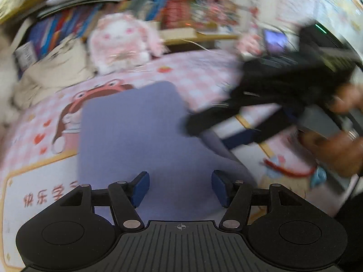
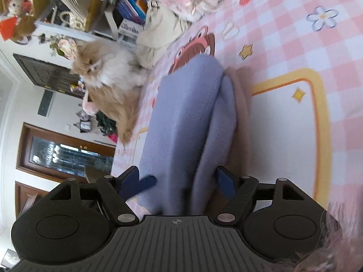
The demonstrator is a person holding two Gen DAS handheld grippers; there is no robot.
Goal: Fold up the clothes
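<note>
A folded lavender garment (image 1: 136,136) lies flat on the pink checked bed cover (image 1: 204,72). My left gripper (image 1: 180,188) hovers open over its near edge, with nothing pinched between the blue pads. In the right wrist view the same garment (image 2: 188,117) shows two rolled folds running away from me, on top of a dusty pink cloth (image 2: 242,104). My right gripper (image 2: 181,181) stands open with the near end of those folds between its jaws; the pads are not pressing on the cloth. The left wrist view is blurred.
A fluffy ginger and white cat (image 2: 106,79) sits on the bed at the garment's left side. A pink plush rabbit (image 1: 120,40) and a beige bag (image 1: 59,68) lie at the bed's far edge before a bookshelf (image 1: 74,22). A hand (image 1: 335,149) is at the right.
</note>
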